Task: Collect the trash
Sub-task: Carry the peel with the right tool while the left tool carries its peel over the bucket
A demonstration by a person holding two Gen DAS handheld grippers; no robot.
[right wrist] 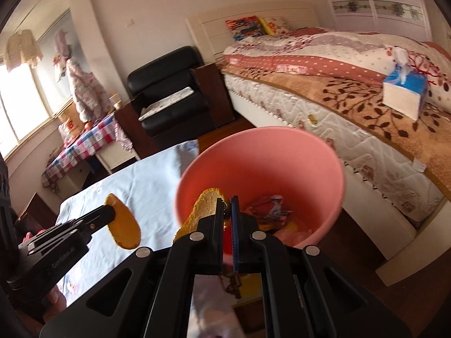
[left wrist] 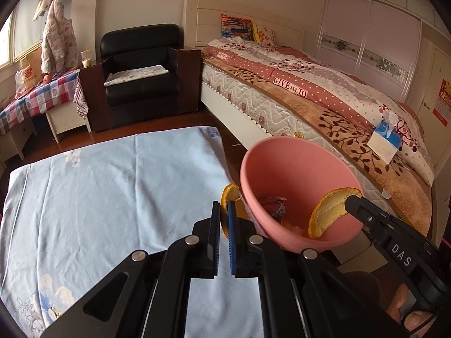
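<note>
A pink bin (left wrist: 296,174) stands beside the table covered in a light blue cloth (left wrist: 112,186); it also shows in the right wrist view (right wrist: 262,157). Crumpled wrappers (left wrist: 274,205) lie at its bottom. My left gripper (left wrist: 224,211) is shut on an orange peel (left wrist: 229,193), held just left of the bin's rim. My right gripper (right wrist: 227,205) is shut on another orange peel (right wrist: 203,205) over the bin's mouth. From the left wrist view that peel (left wrist: 327,211) hangs inside the bin. From the right wrist view the left gripper's peel (right wrist: 124,225) is above the cloth.
A bed (left wrist: 310,98) with a patterned quilt runs along the right, a blue tissue box (left wrist: 386,138) on it. A black armchair (left wrist: 141,73) stands at the back. A side table with a checked cloth (left wrist: 42,95) is at the left by the window.
</note>
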